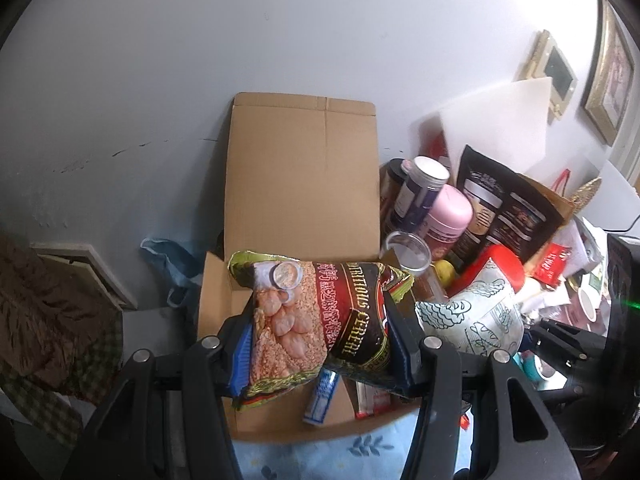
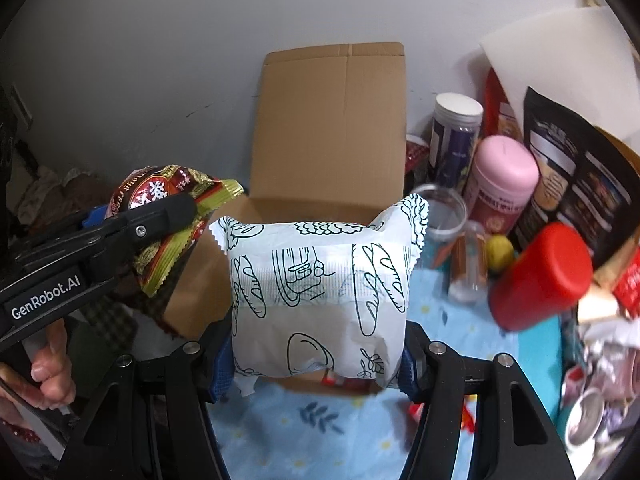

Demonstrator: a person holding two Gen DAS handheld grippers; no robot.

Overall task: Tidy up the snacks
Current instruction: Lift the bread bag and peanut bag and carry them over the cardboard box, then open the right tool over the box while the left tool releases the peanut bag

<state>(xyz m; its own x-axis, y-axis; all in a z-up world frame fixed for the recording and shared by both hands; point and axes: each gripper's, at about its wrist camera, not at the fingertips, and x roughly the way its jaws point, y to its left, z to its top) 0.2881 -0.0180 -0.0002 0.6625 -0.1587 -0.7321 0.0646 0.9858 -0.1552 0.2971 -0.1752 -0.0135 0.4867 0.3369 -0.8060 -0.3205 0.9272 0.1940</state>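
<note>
- The left gripper (image 1: 320, 344) is clamped on a glossy red-and-green cereal bag (image 1: 320, 316), held above the open brown cardboard box (image 1: 304, 184).
- The right gripper (image 2: 318, 360) squeezes a white bread-print packet (image 2: 320, 288) over the same box, just beside the cereal bag.

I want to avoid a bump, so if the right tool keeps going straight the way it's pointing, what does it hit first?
Most likely the open cardboard box. The right tool grips the white bread packet and points down toward the box's opening, with its raised flap behind. Depth is unclear, but nothing else appears in that line.
</note>
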